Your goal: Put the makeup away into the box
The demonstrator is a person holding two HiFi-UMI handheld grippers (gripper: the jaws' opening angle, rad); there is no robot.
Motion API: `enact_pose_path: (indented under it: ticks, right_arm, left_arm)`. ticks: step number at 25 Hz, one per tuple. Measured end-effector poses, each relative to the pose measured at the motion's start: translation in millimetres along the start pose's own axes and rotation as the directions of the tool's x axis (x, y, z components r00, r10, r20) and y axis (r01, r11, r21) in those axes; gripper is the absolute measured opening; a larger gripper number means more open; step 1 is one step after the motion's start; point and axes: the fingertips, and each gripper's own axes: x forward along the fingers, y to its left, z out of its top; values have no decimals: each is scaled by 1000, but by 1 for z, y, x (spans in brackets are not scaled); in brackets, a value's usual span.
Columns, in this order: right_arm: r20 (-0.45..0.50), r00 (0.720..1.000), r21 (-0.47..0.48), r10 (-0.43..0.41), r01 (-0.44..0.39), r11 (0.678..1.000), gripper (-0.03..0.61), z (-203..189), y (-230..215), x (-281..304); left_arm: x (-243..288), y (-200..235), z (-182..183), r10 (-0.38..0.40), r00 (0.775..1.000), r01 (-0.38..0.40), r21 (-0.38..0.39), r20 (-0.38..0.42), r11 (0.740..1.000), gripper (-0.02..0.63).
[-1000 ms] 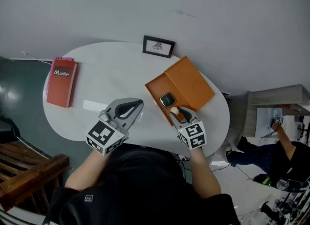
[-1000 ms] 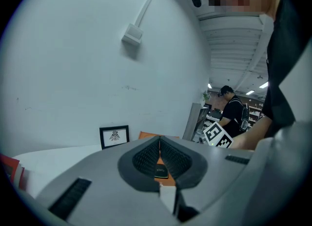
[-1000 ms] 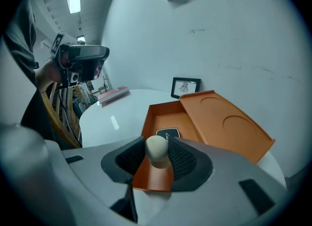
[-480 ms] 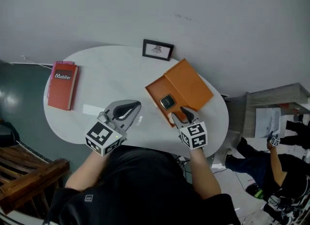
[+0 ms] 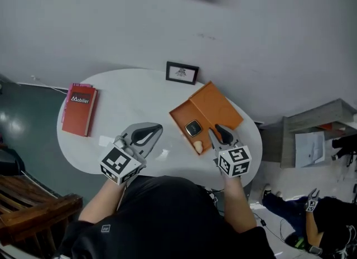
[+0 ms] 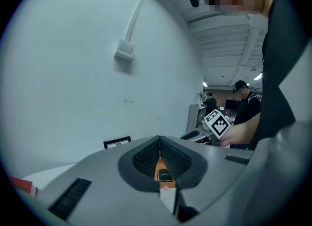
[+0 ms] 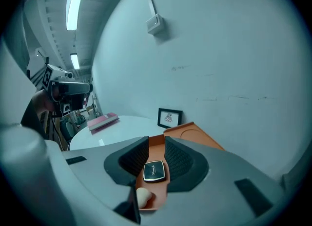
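- Your right claw point(image 5: 216, 131) has lifted back off the box point(image 5: 177, 114), jaws just narrowed with nothing between them.
- The beige sponge point(image 5: 198, 147) now lies in the box's near corner, beside the compact point(image 5: 193, 128).
- Your left claw point(image 5: 155, 126) hangs closed and empty over the desk point(image 5: 128, 96); the packing looks done.

Orange box point(image 5: 217, 107), black compact point(image 5: 193, 128), beige sponge point(image 5: 198, 147), white table point(image 5: 128, 93), red book point(image 5: 78, 110), black-framed picture point(image 5: 182, 72)

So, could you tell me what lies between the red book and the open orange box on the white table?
Nothing: the head view shows only bare white tabletop between the red book and the open orange box.
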Motion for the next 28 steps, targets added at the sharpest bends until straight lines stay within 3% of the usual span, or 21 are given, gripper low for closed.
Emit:
enact_pose_path:
  ticks: [3, 7, 15, 22, 25, 28]
  right_arm:
    - [75, 997, -12, 20, -20, 1000, 66, 25, 2, -7]
    - [175, 980, -17, 93, -91, 996, 44, 60, 15, -11]
    - [241, 928, -142, 284, -256, 956, 38, 104, 72, -23]
    - [370, 895, -89, 247, -231, 969, 35, 139, 93, -51]
    - [372, 895, -149, 247, -206, 967, 35, 163, 110, -48]
    - [407, 873, -162, 269, -220, 962, 35, 193, 122, -51]
  left_arm:
    - [-3, -1, 0, 5, 1000, -5, -8, -21, 1000, 13]
    - [-3, -6, 17, -6, 1000, 6, -75, -9, 997, 14]
    - [-12, -16, 44, 55, 997, -59, 53, 62, 997, 14]
    - [-55, -1, 65, 109, 968, -127, 63, 225, 990, 14]
    - [-74, 25, 71, 176, 957, -197, 72, 229, 978, 14]
    - [-92, 49, 78, 218, 948, -242, 78, 233, 967, 15]
